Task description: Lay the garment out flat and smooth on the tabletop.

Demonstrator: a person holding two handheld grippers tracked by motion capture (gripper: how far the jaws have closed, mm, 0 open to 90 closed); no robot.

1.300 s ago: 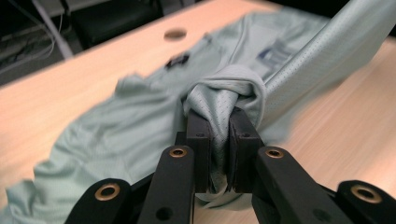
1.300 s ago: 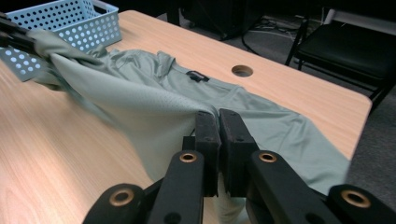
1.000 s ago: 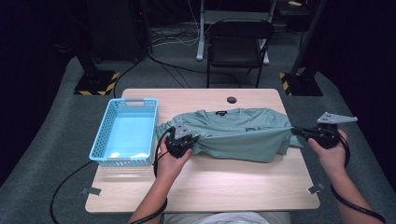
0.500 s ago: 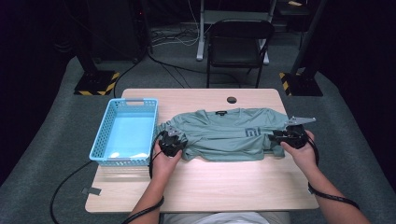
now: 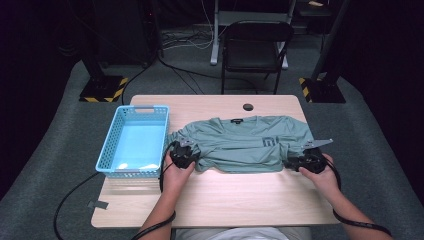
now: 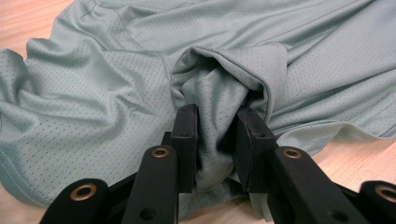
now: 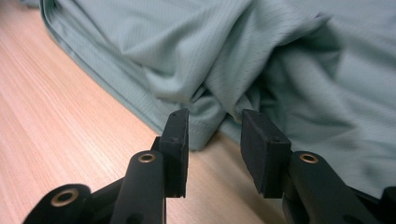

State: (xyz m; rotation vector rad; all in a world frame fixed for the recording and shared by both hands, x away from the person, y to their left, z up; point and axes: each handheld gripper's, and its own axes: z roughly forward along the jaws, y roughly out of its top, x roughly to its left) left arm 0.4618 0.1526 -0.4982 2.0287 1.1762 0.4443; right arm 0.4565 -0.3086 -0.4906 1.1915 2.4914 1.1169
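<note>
High view sits above the person's side, looking forward and down over the whole worktop [image 5: 210, 195]. Left gripper view rides low, right up close behind its jaws, facing the green shirt [image 6: 116, 88] ahead of them. Right gripper view is equally close, shirt just beyond its jaws. All three share that shirt.

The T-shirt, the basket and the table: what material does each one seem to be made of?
The green T-shirt looks like thin synthetic sports mesh: tiny regular holes, slight sheen, soft folds. The light blue basket seems to be moulded plastic, with lattice walls and a glossy floor. The table shows pale wood grain with a smooth matt finish, possibly laminate.
</note>
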